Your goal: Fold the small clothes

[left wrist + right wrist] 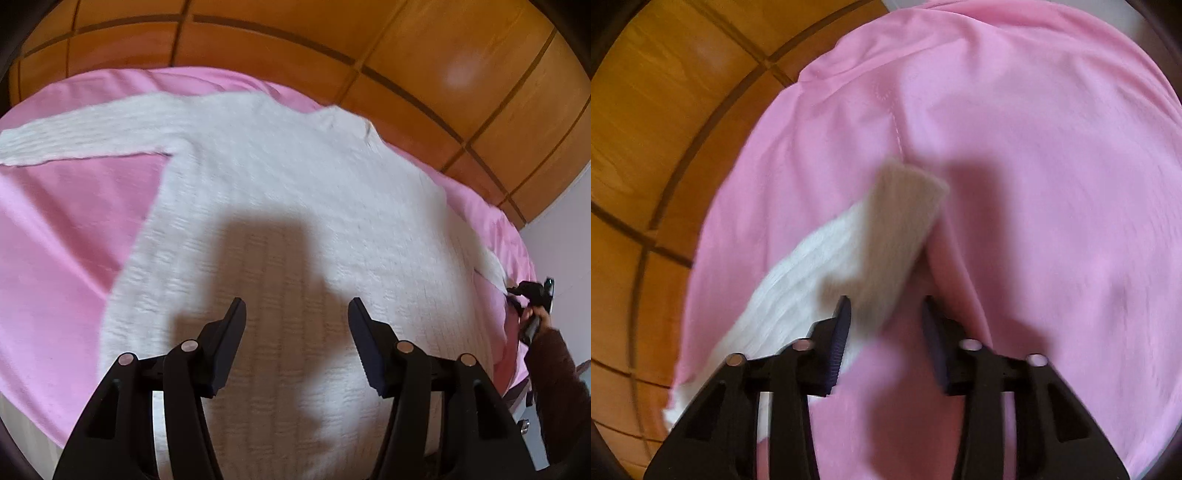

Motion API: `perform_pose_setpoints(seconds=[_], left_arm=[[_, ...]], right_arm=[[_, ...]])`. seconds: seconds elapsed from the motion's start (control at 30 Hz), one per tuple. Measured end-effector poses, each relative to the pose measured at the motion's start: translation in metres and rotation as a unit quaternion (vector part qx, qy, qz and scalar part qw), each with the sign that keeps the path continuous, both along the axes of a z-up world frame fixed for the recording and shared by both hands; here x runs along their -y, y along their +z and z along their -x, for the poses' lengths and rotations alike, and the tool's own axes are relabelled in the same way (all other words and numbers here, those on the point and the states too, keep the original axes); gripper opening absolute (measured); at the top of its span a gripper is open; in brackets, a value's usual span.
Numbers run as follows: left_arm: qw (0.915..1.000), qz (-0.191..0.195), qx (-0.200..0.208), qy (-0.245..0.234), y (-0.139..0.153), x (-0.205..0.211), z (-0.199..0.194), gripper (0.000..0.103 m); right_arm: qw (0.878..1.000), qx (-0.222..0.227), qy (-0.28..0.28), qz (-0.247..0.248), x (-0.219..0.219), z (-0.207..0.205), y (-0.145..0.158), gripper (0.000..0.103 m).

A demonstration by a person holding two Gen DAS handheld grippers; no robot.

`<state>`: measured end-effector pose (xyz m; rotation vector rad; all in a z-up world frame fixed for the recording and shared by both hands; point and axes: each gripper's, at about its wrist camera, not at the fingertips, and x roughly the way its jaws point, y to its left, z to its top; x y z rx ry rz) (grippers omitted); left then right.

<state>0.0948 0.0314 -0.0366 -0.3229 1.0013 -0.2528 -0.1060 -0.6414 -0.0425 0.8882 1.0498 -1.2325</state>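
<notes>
The white sweater (280,206) lies flat on the pink sheet (55,240), 1 sleeve (74,136) stretched to the side. The left gripper (297,314) hangs over the body of the sweater, jaws apart and holding nothing. The right gripper (886,314) is over the other sleeve (879,236), whose cuff sits between jaws that look partly apart; blur hides whether they pinch it. The risk I see: that gripper may catch the sheet along with the cuff, or grip too little knit so the sleeve slips free and the fold goes crooked.
</notes>
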Motion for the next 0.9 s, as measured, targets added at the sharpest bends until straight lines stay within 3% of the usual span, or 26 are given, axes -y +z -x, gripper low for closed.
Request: perform_pose_setpoints(seconds=[0.1,0.17,0.3,0.43,0.6,0.7,0.83,0.87,0.9], left_arm=[[0.9999,-0.004,-0.006,-0.010,-0.003,0.008,-0.007,0.062],[0.9999,-0.004,-0.001,-0.011,-0.003,0.009,-0.012,0.070],[0.9999,0.010,0.005,-0.005,-0.004,0.011,-0.026,0.070],[0.9989,0.046,-0.002,-0.003,-0.003,0.009,-0.038,0.070],[0.9974,0.069,0.014,-0.016,0.008,0.004,-0.043,0.070],[0.9966,0.077,0.023,-0.017,0.014,-0.001,-0.048,0.070],[0.9954,0.091,0.028,-0.012,0.015,-0.009,-0.057,0.070],[0.9949,0.096,0.028,-0.010,0.015,-0.011,-0.062,0.070],[0.9946,0.100,0.029,-0.007,0.015,-0.013,-0.065,0.070]], right_arm=[[0.999,0.004,0.028,0.028,0.005,-0.013,0.021,0.005],[0.996,0.047,0.068,0.044,-0.003,-0.039,0.049,0.005],[0.974,0.108,0.191,0.053,-0.047,-0.110,0.085,0.005],[0.938,0.160,0.306,0.020,-0.119,-0.195,0.090,0.005],[0.887,0.196,0.415,-0.047,-0.227,-0.297,0.058,0.005],[0.862,0.202,0.456,-0.089,-0.291,-0.330,0.038,0.005],[0.818,0.205,0.519,-0.142,-0.370,-0.362,0.013,0.006],[0.810,0.203,0.529,-0.148,-0.381,-0.364,0.011,0.010],[0.808,0.202,0.533,-0.146,-0.389,-0.363,0.012,0.032]])
